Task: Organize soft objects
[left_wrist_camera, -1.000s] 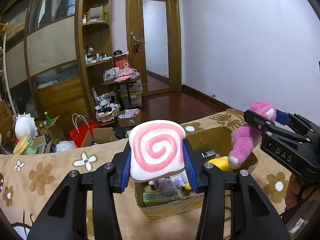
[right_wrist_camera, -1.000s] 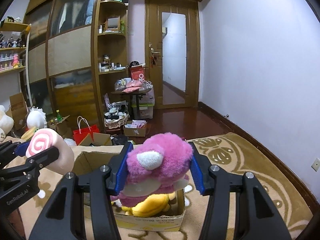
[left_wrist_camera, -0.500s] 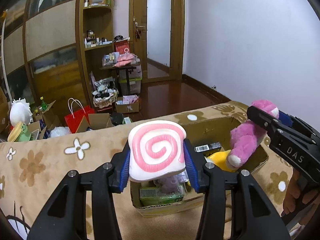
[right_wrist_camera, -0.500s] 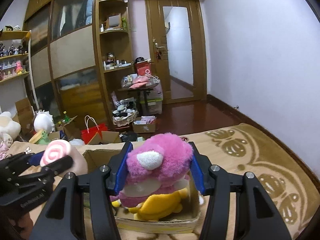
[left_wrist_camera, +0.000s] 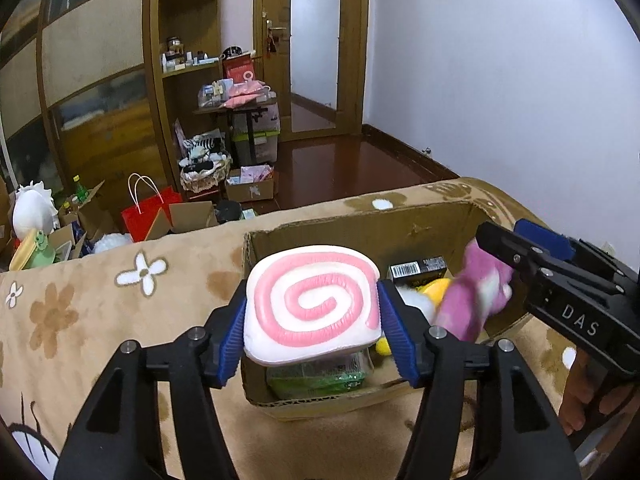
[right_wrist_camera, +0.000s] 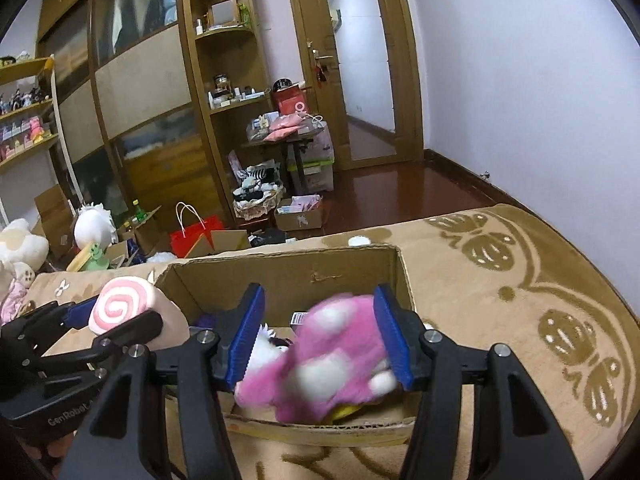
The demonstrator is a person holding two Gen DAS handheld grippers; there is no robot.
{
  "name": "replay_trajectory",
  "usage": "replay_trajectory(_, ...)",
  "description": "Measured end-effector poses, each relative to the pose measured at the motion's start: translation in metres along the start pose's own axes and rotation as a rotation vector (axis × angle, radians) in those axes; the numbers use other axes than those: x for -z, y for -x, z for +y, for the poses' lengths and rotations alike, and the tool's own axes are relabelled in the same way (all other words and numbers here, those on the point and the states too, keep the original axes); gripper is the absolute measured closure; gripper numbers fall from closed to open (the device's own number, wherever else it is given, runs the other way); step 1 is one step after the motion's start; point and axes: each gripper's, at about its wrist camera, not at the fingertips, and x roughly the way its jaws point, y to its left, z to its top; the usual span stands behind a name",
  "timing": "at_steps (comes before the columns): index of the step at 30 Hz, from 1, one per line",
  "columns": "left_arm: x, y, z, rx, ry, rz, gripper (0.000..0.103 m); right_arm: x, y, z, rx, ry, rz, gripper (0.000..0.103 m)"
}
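Observation:
A white cushion with a pink swirl (left_wrist_camera: 312,308) sits between the blue pads of my left gripper (left_wrist_camera: 312,322), just above the near left corner of an open cardboard box (left_wrist_camera: 360,232). The jaws are opening, and the pads still touch the cushion's sides. My right gripper (right_wrist_camera: 316,328) hangs over the box (right_wrist_camera: 280,276) with its jaws opening. The pink plush toy (right_wrist_camera: 336,360) is blurred and dropping between them, clear of the left pad. The left wrist view shows that plush (left_wrist_camera: 468,304) under the right gripper (left_wrist_camera: 508,240).
The box stands on a brown flowered blanket (left_wrist_camera: 80,312) and holds a yellow plush (left_wrist_camera: 436,288), a green packet (left_wrist_camera: 316,376) and a barcoded black carton (left_wrist_camera: 416,270). A person's hand (left_wrist_camera: 576,404) grips the right tool. Beyond the blanket's edge lie a red bag (left_wrist_camera: 148,212), cartons and shelves.
Both grippers sank toward the box and their jaws widened. The swirl cushion spread out between the left pads. The pink plush came loose from the right pads and is falling into the box.

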Motion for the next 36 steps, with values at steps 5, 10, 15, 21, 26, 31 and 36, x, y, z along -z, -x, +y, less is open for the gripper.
replay_trajectory(5, 0.0, 0.011, -0.001, -0.014, -0.008, -0.048, 0.019, 0.0, 0.009, 0.001, 0.008, 0.005, -0.007, 0.031)
replay_trajectory(10, 0.001, 0.022, -0.002, -0.035, -0.02, -0.057, 0.014, -0.005, 0.024, 0.001, 0.014, 0.02, -0.025, 0.022)
replay_trajectory(15, 0.004, 0.042, -0.002, -0.062, -0.022, -0.083, 0.007, -0.01, 0.048, 0.002, 0.022, 0.032, -0.057, 0.012)
replay_trajectory(21, 0.011, 0.074, -0.001, -0.096, -0.022, -0.136, 0.004, -0.01, 0.073, 0.008, 0.039, 0.068, -0.056, 0.01)
replay_trajectory(26, 0.015, 0.106, -0.005, -0.121, -0.04, -0.18, 0.004, -0.009, 0.095, 0.008, 0.024, 0.059, -0.068, 0.002)
replay_trajectory(31, 0.019, 0.139, -0.004, -0.12, -0.024, -0.227, 0.003, -0.011, 0.123, 0.007, 0.013, 0.045, -0.098, 0.0)
replay_trajectory(36, 0.028, 0.164, 0.003, -0.146, -0.008, -0.257, 0.001, -0.008, 0.151, 0.005, 0.019, 0.042, -0.132, 0.0)
